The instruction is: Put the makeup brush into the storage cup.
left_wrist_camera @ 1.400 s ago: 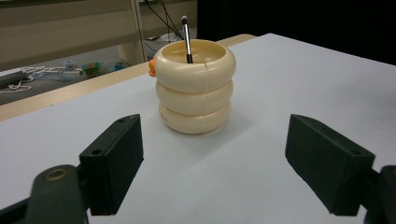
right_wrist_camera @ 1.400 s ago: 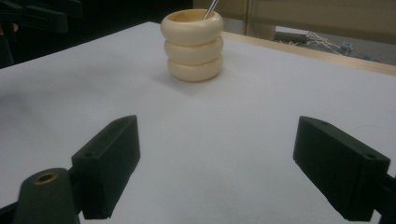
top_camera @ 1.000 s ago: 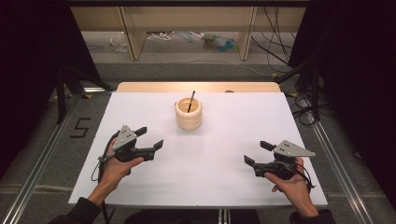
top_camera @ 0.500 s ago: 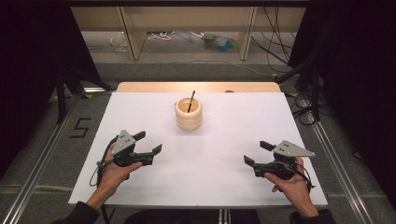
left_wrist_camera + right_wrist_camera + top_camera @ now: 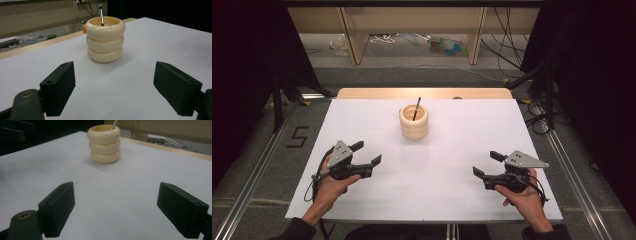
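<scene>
A cream ribbed holder (image 5: 414, 122) (image 5: 105, 39) (image 5: 104, 143) made of three stacked rings stands upright on the white table (image 5: 427, 150), back of centre. A thin dark stick (image 5: 416, 108) (image 5: 101, 15) leans out of it. My left gripper (image 5: 366, 153) (image 5: 120, 90) hovers at the front left, open and holding nothing, its jaws pointing toward the holder. My right gripper (image 5: 488, 163) (image 5: 122, 210) sits at the front right, open too, with nothing between its jaws.
A wooden strip (image 5: 422, 93) runs along the table's far edge. Beyond it are shelf legs, cables and clutter on the floor (image 5: 442, 42). Metal rails (image 5: 257, 165) flank the table. Dark curtains close off both sides.
My left gripper has drawn back toward the front edge and a little left. The right gripper and the holder have stayed put.
</scene>
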Tool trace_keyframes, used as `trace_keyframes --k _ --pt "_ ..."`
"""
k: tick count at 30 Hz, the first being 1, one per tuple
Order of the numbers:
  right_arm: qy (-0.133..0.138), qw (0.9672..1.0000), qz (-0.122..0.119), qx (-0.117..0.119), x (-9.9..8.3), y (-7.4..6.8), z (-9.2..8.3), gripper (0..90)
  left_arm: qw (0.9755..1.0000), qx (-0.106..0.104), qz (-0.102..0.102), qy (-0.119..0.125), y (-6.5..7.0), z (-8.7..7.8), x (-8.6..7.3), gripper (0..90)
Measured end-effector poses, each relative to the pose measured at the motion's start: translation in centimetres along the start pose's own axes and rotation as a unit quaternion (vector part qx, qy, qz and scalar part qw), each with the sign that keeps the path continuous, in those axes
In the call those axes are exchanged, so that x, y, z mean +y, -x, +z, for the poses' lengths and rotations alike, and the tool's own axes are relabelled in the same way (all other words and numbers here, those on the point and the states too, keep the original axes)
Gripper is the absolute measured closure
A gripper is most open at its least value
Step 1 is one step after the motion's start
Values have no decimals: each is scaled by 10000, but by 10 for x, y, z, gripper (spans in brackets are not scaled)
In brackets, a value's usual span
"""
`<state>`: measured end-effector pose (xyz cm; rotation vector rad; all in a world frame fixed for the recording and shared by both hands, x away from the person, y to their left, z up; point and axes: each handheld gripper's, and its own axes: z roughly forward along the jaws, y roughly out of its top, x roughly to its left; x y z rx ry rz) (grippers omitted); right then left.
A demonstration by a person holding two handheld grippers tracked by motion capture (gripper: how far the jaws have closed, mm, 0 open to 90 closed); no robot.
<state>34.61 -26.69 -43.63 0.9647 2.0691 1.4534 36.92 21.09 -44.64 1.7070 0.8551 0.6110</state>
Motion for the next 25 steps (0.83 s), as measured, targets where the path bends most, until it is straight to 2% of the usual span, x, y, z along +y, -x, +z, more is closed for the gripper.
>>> trace_keyframes --k 1,2,3,6,7,8,9,10,11,15,16,17,19,20,21,23,25 --pt "-151 9999 -16 -44 1 0 -2 159 10000 3 2 8 -1 -1 0 176" --pt "-180 9998 -28 -65 1 0 -3 159 10000 6 25 0 -1 -1 0 176" --pt "-65 10000 -19 -35 0 0 -1 159 10000 10 35 -15 0 -1 0 175" --pt "-61 10000 -17 -38 0 0 -1 159 10000 -32 49 -76 2 1 -2 175" --pt "-66 10000 -14 -40 0 0 -1 159 9999 -47 64 -93 2 2 -2 175" --pt "-186 9998 -26 -64 1 0 -3 159 9999 -69 73 -86 3 3 -3 175" --pt "-58 10000 -16 -40 0 0 -1 159 9999 -61 68 -110 4 3 -3 175" --pt "-62 10000 -21 -38 0 0 -1 159 9999 -64 63 -122 4 3 -4 175" --pt "-183 9998 -27 -58 1 0 -3 159 9999 -66 55 -128 4 3 -4 175" --pt "-118 9999 -11 -19 1 0 -2 159 9998 -89 38 -169 6 5 -6 175" --pt "-112 9999 -9 -19 1 0 -2 159 9998 -90 88 -169 6 5 -5 175" --pt "-183 9998 -24 -59 1 0 -3 159 9998 -93 32 -160 6 5 -6 175" --pt "-184 9998 -25 -55 1 0 -3 159 9998 -83 70 -144 5 4 -5 175" --pt "-67 10000 -16 -33 0 0 -1 159 9999 -74 62 -137 5 4 -5 175" --pt "-63 10000 -15 -35 0 0 -1 159 9999 -74 61 -134 5 4 -5 174" --pt "-186 9998 -27 -61 1 0 -3 159 9999 -77 54 -128 5 4 -5 175" --pt "-185 9998 -25 -45 1 0 -3 159 9999 -79 72 -131 5 4 -5 174"
